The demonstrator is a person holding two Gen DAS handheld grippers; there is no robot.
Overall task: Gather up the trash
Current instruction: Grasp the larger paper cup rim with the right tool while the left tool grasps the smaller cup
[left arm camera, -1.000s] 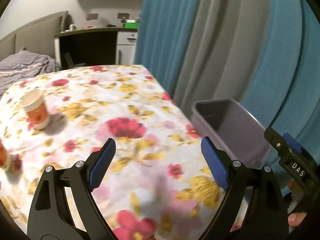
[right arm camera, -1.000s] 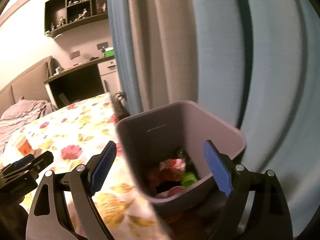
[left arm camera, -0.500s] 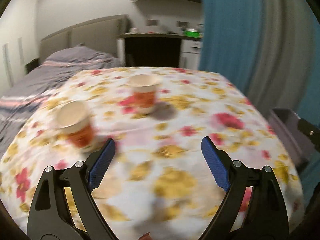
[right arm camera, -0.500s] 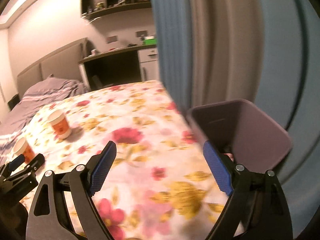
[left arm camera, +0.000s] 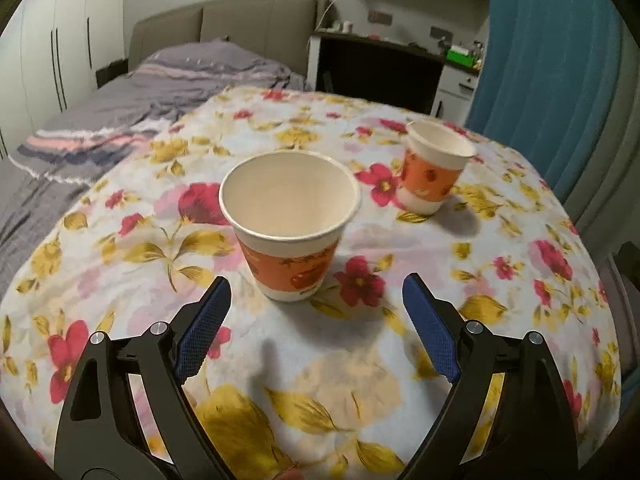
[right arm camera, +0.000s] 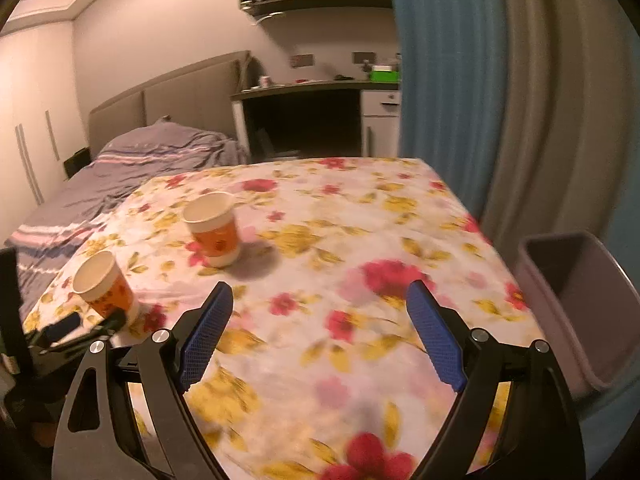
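Two paper cups with orange bands stand upright on the floral-cloth table (left arm camera: pixel 360 380). The near cup (left arm camera: pixel 290 224) is empty and sits just ahead of my open left gripper (left arm camera: pixel 316 324), centred between its blue pads. The second cup (left arm camera: pixel 434 172) stands farther back to the right. In the right wrist view the near cup (right arm camera: pixel 105 283) is at the left with the left gripper's tip (right arm camera: pixel 76 326) beside it, and the second cup (right arm camera: pixel 214 230) is behind it. My right gripper (right arm camera: pixel 320 332) is open and empty over the table. The grey trash bin (right arm camera: pixel 576 304) stands off the table's right edge.
A bed with grey bedding (left arm camera: pixel 152 92) lies behind the table on the left. A dark desk with white drawers (right arm camera: pixel 320 120) stands at the back. Blue and grey curtains (right arm camera: pixel 500 80) hang close along the right side, behind the bin.
Both grippers swung left, away from the bin toward the table. The left gripper closed in on the near cup, which now sits just ahead of its open jaws. The bin slid to the right edge.
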